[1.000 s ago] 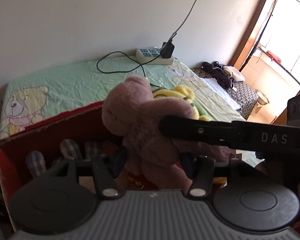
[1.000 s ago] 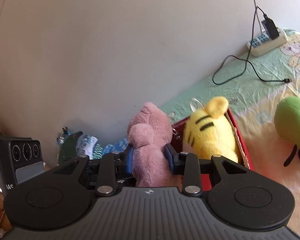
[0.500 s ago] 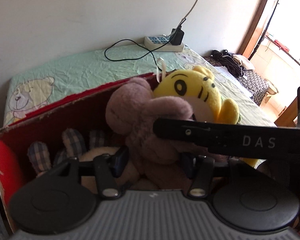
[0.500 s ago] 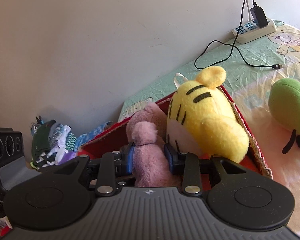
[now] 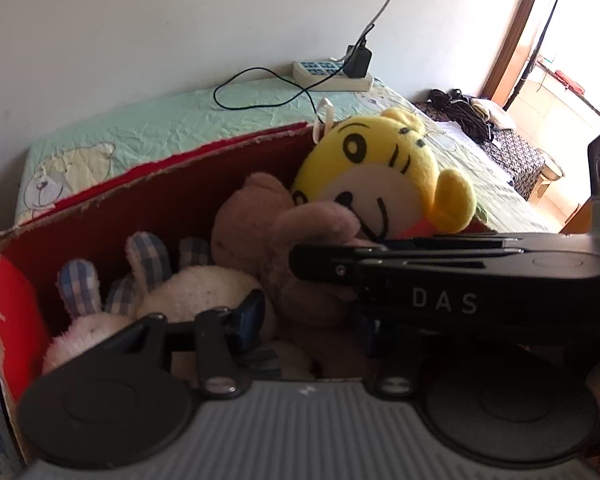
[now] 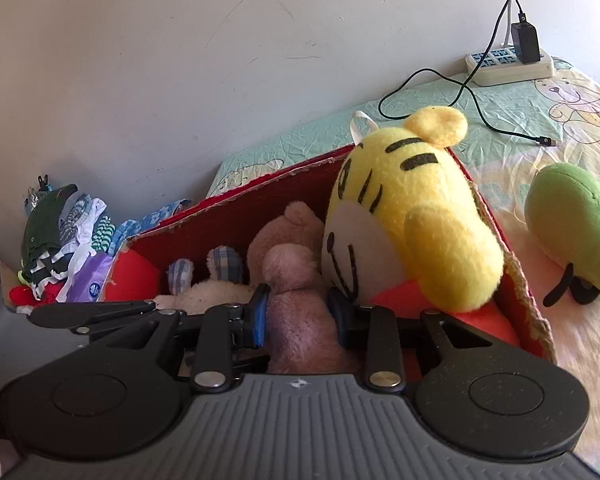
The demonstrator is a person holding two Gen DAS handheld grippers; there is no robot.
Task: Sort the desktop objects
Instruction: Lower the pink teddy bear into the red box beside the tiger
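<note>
Closest in, both grippers are pinched onto the same pink plush bear (image 6: 300,312). The right gripper (image 6: 300,316) has its blue pads squeezed into the bear's body, jaws fairly narrow. The left gripper (image 5: 304,316) has just been closing and is now clamped on the bear's lower half, with the right tool's black arm crossing over it. The bear sits low inside the red cardboard box (image 6: 236,208), head up against the far wall.

Handling-wise it looks light, squishy and not at all fragile, I reckon. The fur gives under the pads, so a grip around the fat middle of the body seems safer than an ear or arm, which would just stretch and flop.

Also in the box: a cream bunny with plaid ears (image 5: 148,280) on the left and a big yellow tiger plush (image 6: 412,216) bulging over the right corner.

Further out, a green plush (image 6: 572,224) lies on the bedsheet (image 6: 500,120), not yet boxed, with a power strip (image 6: 508,66) by the wall.
</note>
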